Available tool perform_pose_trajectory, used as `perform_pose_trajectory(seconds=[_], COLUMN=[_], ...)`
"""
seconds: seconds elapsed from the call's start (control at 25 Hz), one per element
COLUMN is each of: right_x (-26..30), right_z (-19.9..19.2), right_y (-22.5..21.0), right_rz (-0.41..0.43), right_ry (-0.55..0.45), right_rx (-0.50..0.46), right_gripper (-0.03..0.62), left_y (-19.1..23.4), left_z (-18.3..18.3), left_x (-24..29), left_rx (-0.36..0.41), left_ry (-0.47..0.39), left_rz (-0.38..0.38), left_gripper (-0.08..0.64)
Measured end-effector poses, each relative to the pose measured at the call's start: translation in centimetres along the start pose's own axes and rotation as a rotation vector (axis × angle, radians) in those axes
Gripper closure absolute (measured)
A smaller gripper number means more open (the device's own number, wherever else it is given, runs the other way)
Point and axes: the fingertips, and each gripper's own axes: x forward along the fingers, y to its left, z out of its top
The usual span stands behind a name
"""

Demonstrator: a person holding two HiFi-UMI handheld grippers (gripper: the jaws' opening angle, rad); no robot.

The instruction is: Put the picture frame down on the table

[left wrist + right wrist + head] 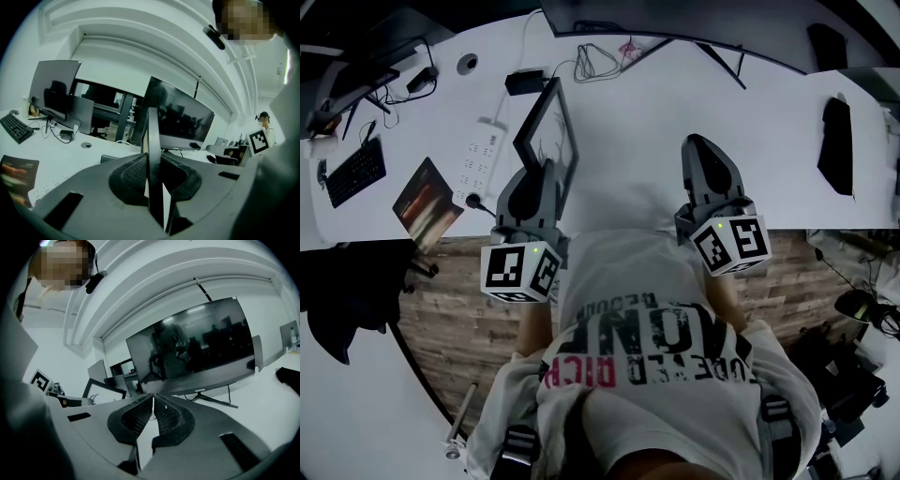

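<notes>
**Frame upright in my left jaws**

The jaws of my left gripper (pixel 153 180) are clamped on a thin black picture frame (pixel 153 136). It stands edge-on and upright ahead of them, over the white desk (pixel 666 108). The jaws of my right gripper (pixel 153 411) are pressed together and empty. A white power strip (pixel 478 155) and a dark booklet (pixel 427 200) lie left of my left jaws. A wide black monitor (pixel 185 119) stands beyond.

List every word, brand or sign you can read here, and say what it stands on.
"coocaa", faint, as far as it can be read: lower edge of the monitor.
Shirt print: large creased letters, upside down; not readable with confidence.
Booklet cover: blurred, unreadable.
Marker cubes: square patterns only, no words.
</notes>
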Motion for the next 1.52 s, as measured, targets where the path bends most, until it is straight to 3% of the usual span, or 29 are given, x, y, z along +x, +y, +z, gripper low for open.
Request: perform_pose_trajectory(seconds=[0.28, 0.68, 1.28, 1.52], right_x=[1.0, 1.5, 2.5, 3.2], right_z=[0.0, -0.6, -2.2, -2.9], right_y=[-0.6, -1.2, -2.5, -3.5], right_rz=[-0.005, -0.022, -0.049, -0.072], right_ry=[0.011, 0.033, 0.095, 0.122], right_rx=[0.008, 0.021, 0.046, 0.061], right_gripper=[0.584, 0.584, 0.584, 0.584], left_y=[0.1, -0.2, -1.9, -2.4], left_z=[0.3, -1.8, -6.4, -7.3], left_x=[1.2, 4.1, 9.7, 11.5], left_rx=[-0.017, -0.208, -0.270, -0.369], left_ry=[0.034, 0.146, 0.312, 0.362], left_rz=[-0.029, -0.142, -0.230, -0.282], left_gripper=[0.511, 0.512, 0.511, 0.512])
